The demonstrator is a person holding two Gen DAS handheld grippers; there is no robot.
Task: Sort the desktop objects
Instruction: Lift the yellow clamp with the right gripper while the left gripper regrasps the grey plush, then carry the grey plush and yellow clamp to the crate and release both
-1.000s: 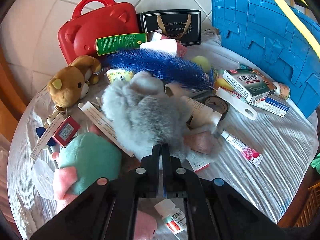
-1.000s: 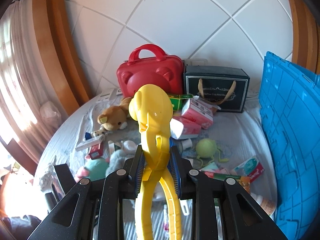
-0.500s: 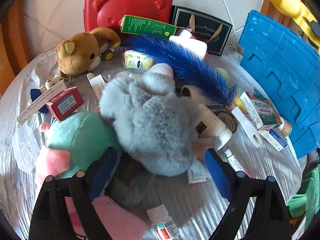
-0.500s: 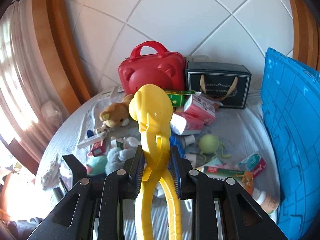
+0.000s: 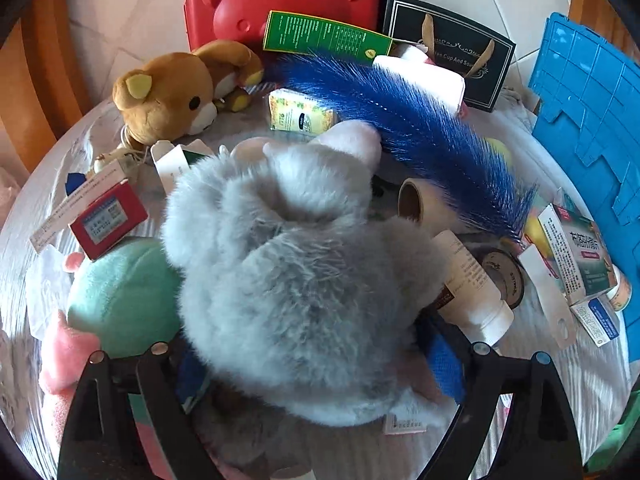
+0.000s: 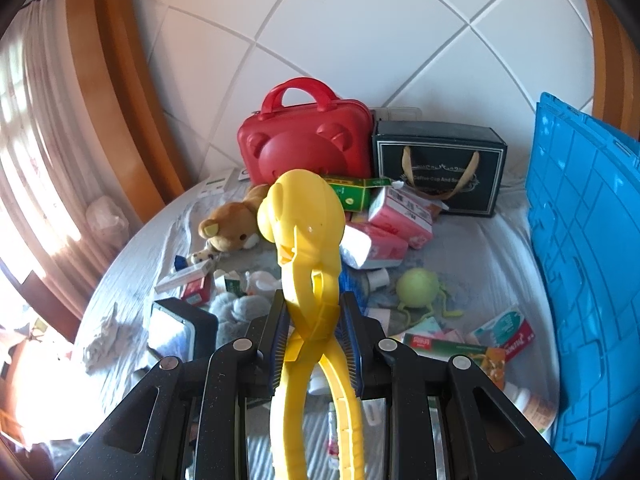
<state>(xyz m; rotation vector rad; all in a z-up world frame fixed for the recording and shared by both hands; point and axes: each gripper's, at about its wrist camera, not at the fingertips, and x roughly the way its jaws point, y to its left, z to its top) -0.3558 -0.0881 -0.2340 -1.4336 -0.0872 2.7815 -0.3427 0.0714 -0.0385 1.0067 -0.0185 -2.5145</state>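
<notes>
— Item one, what's obscured?

— My left gripper (image 5: 316,364): jaws spread wide, one blue-padded finger either side of the grey plush toy (image 5: 296,280). Whether the pads touch the fur I cannot tell; the pile swallows their tips. The toy's face is turned away, and its lower edge is cut off behind the black finger frames.

— Beneath it?

— A teal-and-pink plush (image 5: 120,300), half buried at the left. A white tube (image 5: 468,284) pokes out at the right, its printing too small to read.

— Item two?

— My right gripper (image 6: 314,328): jaws drawn narrow, clamped on yellow plastic tongs (image 6: 308,240), smooth and glossy, with a rounded scoop head held up above the table (image 6: 480,248). Their handles run out of frame below.

— Surroundings, by material?

— Blue feather (image 5: 400,120), long and bristly, lying across the clutter behind the grey toy. Brown bear plush (image 5: 172,92), short nap. Red hard-shell case (image 6: 304,144), bear-faced, standing at the wall. Blue ribbed plastic crate (image 6: 584,240) at the right edge, partly cropped.
</notes>
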